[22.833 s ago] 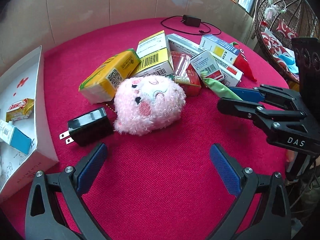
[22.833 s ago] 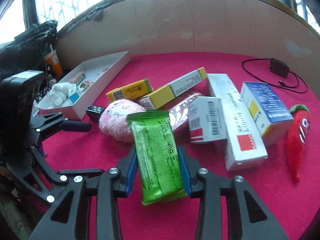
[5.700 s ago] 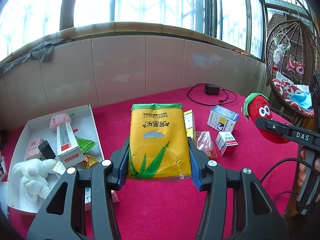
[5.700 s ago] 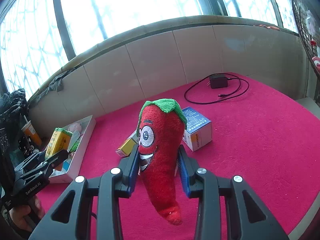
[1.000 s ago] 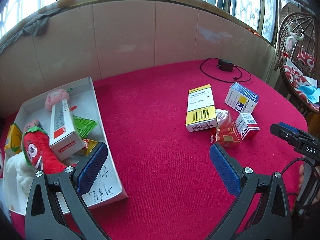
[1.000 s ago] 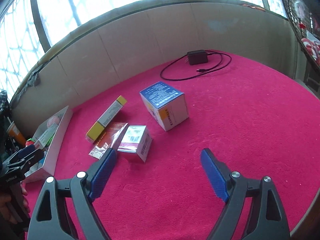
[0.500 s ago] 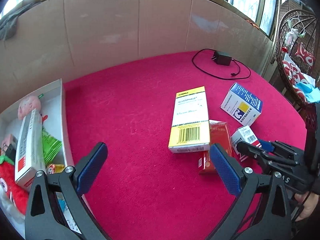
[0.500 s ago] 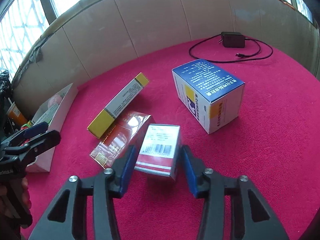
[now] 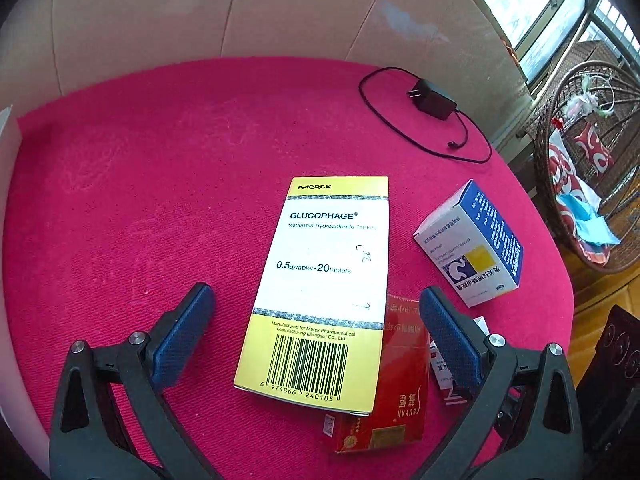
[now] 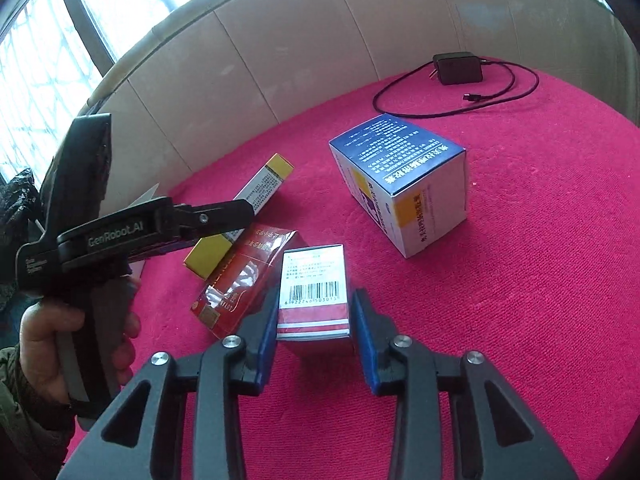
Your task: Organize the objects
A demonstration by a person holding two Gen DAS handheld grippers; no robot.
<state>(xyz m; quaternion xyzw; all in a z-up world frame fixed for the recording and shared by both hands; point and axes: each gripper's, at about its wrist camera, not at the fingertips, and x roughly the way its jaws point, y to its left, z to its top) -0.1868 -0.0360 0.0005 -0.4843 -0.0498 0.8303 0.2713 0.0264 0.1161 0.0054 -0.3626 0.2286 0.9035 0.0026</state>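
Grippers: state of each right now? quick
Left gripper: open, empty, fingers either side of the yellow Glucophage box.
Right gripper: closed on the small red-and-white box.

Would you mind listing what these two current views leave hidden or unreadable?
- Left wrist: the red packet lies partly under the Glucophage box; its left side is covered.
- Left wrist: the small red-and-white box is mostly behind the left gripper.
- Right wrist: whether the right gripper has lifted that box off the cloth.
- Both views: the white tray is cut off; its contents are unseen.
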